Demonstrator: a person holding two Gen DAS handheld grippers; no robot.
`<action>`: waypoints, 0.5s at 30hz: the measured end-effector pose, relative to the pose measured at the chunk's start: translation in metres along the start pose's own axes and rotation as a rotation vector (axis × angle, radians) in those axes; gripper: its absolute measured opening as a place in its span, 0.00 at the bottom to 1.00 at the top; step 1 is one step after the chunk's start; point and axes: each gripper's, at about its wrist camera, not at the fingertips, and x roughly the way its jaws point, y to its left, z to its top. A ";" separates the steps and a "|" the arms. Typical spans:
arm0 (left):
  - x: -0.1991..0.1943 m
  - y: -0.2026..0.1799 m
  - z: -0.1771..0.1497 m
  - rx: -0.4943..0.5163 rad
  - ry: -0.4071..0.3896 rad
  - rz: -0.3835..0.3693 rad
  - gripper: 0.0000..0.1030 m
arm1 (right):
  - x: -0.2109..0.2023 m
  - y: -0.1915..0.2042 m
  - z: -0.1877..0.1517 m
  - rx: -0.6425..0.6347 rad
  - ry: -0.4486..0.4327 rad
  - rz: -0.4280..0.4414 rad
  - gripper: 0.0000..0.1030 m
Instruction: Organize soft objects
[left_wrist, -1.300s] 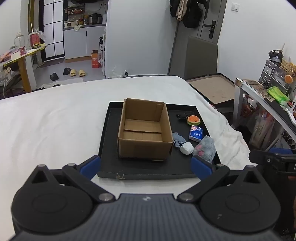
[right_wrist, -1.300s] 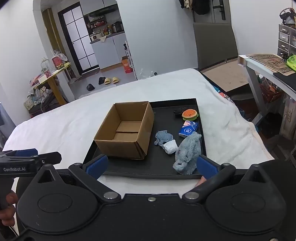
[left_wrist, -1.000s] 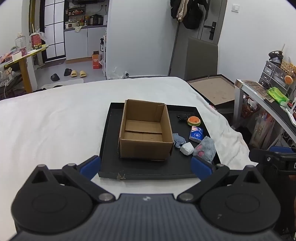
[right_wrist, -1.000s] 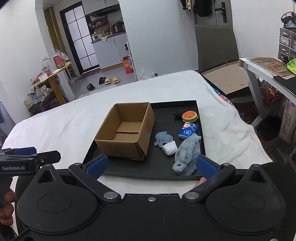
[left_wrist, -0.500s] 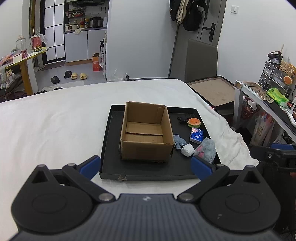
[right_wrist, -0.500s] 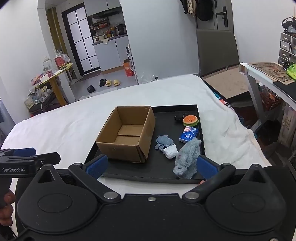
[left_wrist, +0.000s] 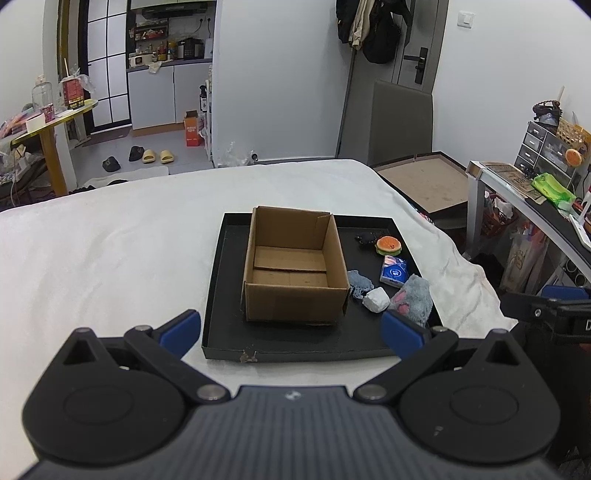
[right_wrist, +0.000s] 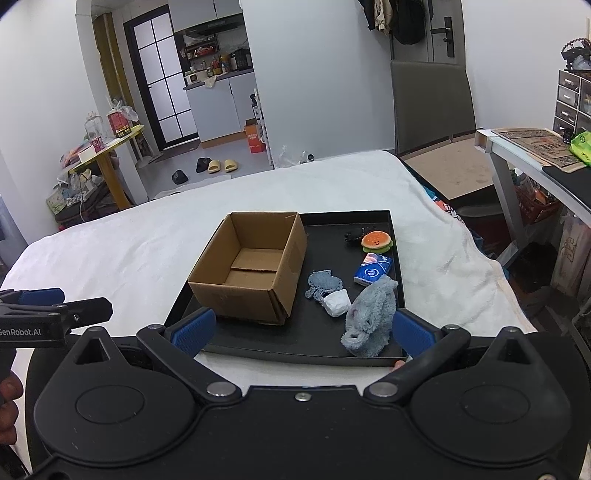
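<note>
An open, empty cardboard box (left_wrist: 293, 266) (right_wrist: 251, 271) stands on a black tray (left_wrist: 225, 332) (right_wrist: 295, 341) on the white bed. Right of the box lie a grey-blue plush (left_wrist: 413, 301) (right_wrist: 369, 317), a white wad (left_wrist: 376, 300) (right_wrist: 336, 302), a blue lacy cloth (left_wrist: 359, 282) (right_wrist: 323, 282), a blue tissue pack (left_wrist: 394, 271) (right_wrist: 373, 269), a burger toy (left_wrist: 388, 244) (right_wrist: 376, 240) and a small black item (left_wrist: 364, 238) (right_wrist: 351, 235). My left gripper (left_wrist: 291, 334) is open, short of the tray's near edge. My right gripper (right_wrist: 303, 330) is open too, above the near edge.
The white bed (left_wrist: 110, 258) spreads wide to the left of the tray. A desk (left_wrist: 517, 192) and drawers stand at the right, a yellow table (right_wrist: 107, 147) at the far left. The other gripper shows at each view's edge, with a hand (right_wrist: 7, 402) on one.
Both cameras have drawn back and up a little, so the tray and box sit slightly farther and higher in view. Nothing on the tray has moved; both grippers stay open.
</note>
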 end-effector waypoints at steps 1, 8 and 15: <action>0.000 -0.001 -0.001 0.002 -0.001 0.000 1.00 | 0.000 -0.001 0.000 0.002 0.001 -0.001 1.00; -0.001 -0.001 -0.001 0.004 0.000 -0.003 1.00 | -0.001 -0.006 -0.002 0.010 0.008 -0.002 1.00; -0.002 -0.002 -0.002 0.007 0.001 -0.009 1.00 | -0.002 -0.002 -0.003 -0.002 0.012 0.003 1.00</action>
